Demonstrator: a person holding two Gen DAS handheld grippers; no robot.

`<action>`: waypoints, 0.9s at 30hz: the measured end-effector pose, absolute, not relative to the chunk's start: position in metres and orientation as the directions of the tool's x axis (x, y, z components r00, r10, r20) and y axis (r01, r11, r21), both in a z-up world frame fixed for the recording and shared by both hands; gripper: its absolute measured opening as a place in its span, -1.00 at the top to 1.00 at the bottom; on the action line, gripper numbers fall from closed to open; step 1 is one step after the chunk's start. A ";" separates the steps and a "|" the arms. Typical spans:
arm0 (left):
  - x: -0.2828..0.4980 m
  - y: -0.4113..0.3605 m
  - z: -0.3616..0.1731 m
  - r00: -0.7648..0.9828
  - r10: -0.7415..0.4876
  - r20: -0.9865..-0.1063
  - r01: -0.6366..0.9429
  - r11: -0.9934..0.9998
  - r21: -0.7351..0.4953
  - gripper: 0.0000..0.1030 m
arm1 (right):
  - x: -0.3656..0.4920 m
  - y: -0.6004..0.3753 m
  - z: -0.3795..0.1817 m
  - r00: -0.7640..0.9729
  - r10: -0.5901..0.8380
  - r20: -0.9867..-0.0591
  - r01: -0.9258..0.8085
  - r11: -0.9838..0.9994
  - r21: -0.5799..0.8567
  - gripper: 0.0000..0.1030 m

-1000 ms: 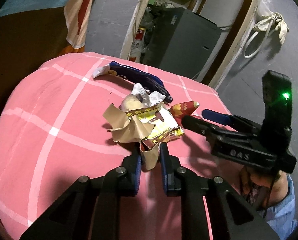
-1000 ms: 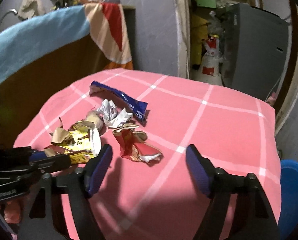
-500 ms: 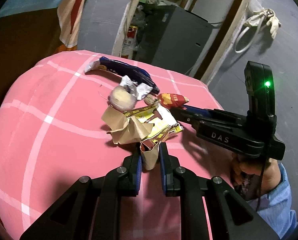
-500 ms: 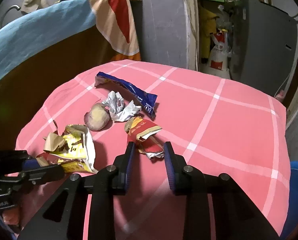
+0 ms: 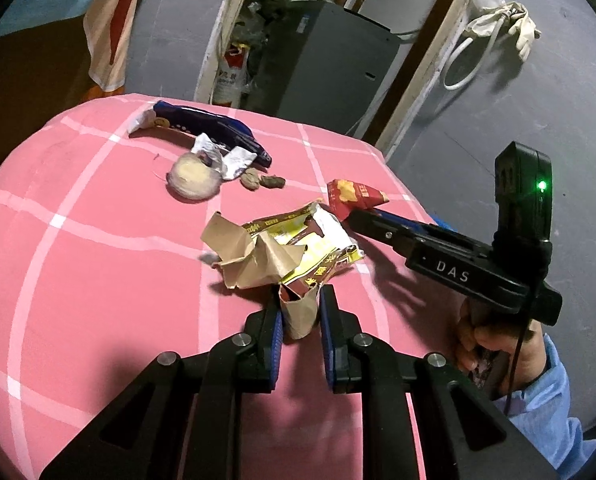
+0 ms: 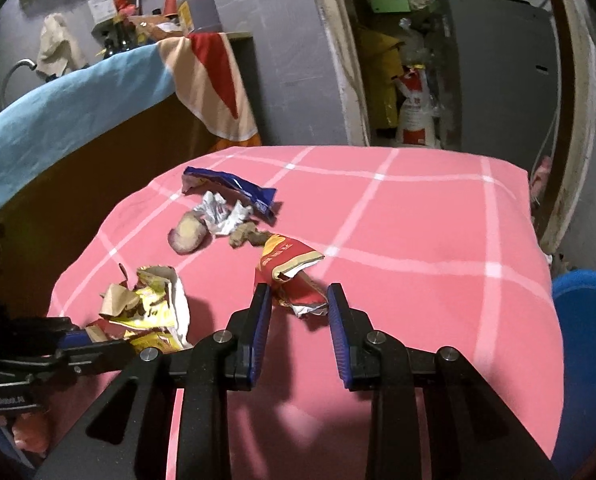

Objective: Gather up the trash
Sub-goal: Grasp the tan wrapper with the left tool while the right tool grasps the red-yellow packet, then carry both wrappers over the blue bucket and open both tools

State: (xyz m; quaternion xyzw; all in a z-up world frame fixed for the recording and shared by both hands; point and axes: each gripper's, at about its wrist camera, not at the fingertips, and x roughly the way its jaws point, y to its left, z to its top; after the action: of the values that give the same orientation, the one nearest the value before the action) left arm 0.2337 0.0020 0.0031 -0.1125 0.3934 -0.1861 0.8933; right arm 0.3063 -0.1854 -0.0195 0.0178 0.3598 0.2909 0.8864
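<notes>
Left wrist: left tongs (image 5: 299,312) clamp yellow wrapper (image 5: 298,254); right tongs (image 6: 298,312) pinch red wrapper (image 6: 290,276); two wrappers held.

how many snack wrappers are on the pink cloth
3. A blue wrapper lies at the far side, a red wrapper is clamped in the right gripper, and a yellow wrapper is clamped in the left gripper. More may be hidden.

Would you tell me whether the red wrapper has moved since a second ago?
Yes. The red wrapper, gripped by the right gripper, has been pulled away from the blue wrapper, toward the camera.
</notes>
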 end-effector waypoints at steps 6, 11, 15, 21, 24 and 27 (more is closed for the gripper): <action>0.229 0.002 0.002 0.621 -0.419 -0.663 0.240 0.906 -0.348 0.57 | 0.298 -0.197 -0.020 0.586 0.526 -0.616 -0.487 0.837 0.251 0.49; 0.224 0.005 0.005 0.643 -0.402 -0.651 0.228 0.913 -0.339 0.30 | 0.293 -0.202 -0.020 0.589 0.528 -0.612 -0.483 0.837 0.257 0.48; 0.221 0.009 0.005 0.662 -0.368 -0.653 0.202 0.927 -0.318 0.30 | 0.293 -0.203 -0.021 0.591 0.530 -0.609 -0.481 0.837 0.261 0.48; 0.221 0.023 0.005 0.687 -0.349 -0.638 0.143 0.925 -0.352 0.30 | 0.293 -0.202 -0.021 0.593 0.530 -0.606 -0.480 0.837 0.263 0.48; 0.222 0.028 0.006 0.697 -0.343 -0.630 0.126 0.923 -0.363 0.30 | 0.293 -0.202 -0.021 0.593 0.529 -0.607 -0.480 0.837 0.261 0.48; 0.224 0.033 0.007 0.700 -0.343 -0.626 0.116 0.920 -0.375 0.30 | 0.293 -0.202 -0.021 0.594 0.529 -0.606 -0.480 0.838 0.261 0.48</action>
State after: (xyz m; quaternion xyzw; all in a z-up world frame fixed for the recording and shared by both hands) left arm 0.2235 0.0326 0.0068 -0.1554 0.3659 -0.1262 0.9089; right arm 0.2930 -0.2018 -0.0213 0.0352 0.3506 0.2827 0.8921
